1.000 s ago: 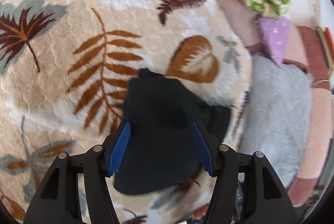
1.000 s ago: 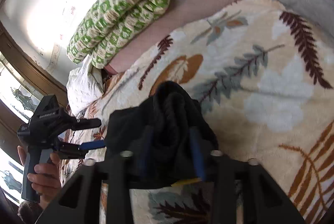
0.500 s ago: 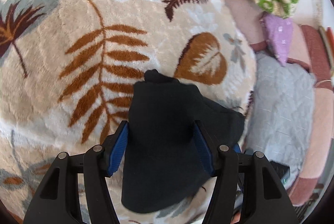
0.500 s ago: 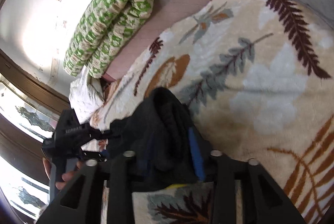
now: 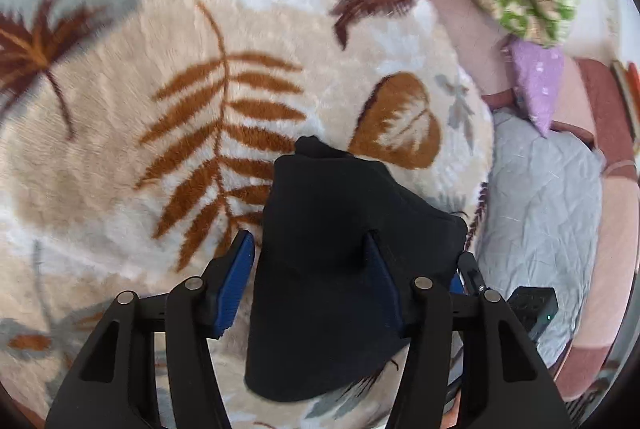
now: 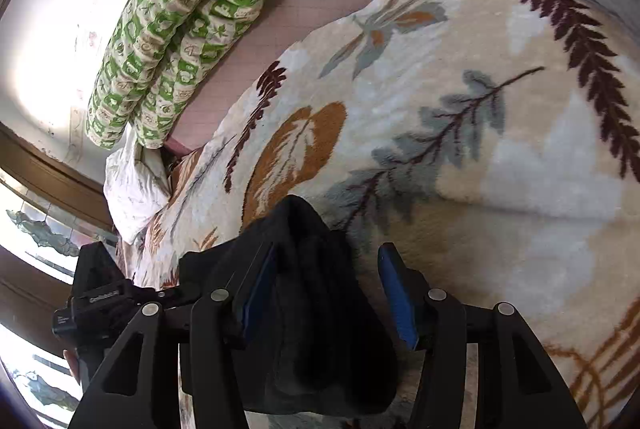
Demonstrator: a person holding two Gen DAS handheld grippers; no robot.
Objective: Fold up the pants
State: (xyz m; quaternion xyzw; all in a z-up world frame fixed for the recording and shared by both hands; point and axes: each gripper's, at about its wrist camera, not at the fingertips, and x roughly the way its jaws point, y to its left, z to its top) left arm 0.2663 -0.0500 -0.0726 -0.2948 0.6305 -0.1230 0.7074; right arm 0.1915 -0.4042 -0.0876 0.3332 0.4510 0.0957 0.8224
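Observation:
The black pants (image 5: 336, 253) lie in a folded bundle on the leaf-patterned blanket (image 5: 160, 69). My left gripper (image 5: 308, 257) is open, its blue pads either side of the bundle; the right pad (image 5: 384, 281) is partly hidden behind cloth. In the right wrist view the pants (image 6: 316, 301) sit between the fingers of my right gripper (image 6: 328, 269), which is open, its blue pads apart, the left pad (image 6: 260, 289) against the cloth. The left gripper also shows in that view (image 6: 104, 301).
A green patterned rolled quilt (image 6: 180, 29), a purple pillow (image 5: 536, 85) and a grey quilted blanket (image 5: 540, 213) lie beyond the blanket's edge. A white cloth (image 6: 132, 189) lies near the window side. The right gripper's body (image 5: 532, 305) shows at the left view's lower right.
My right gripper's jaws have opened off the pants bundle. The bundle has settled on the blanket, and the left gripper has shifted slightly over it.

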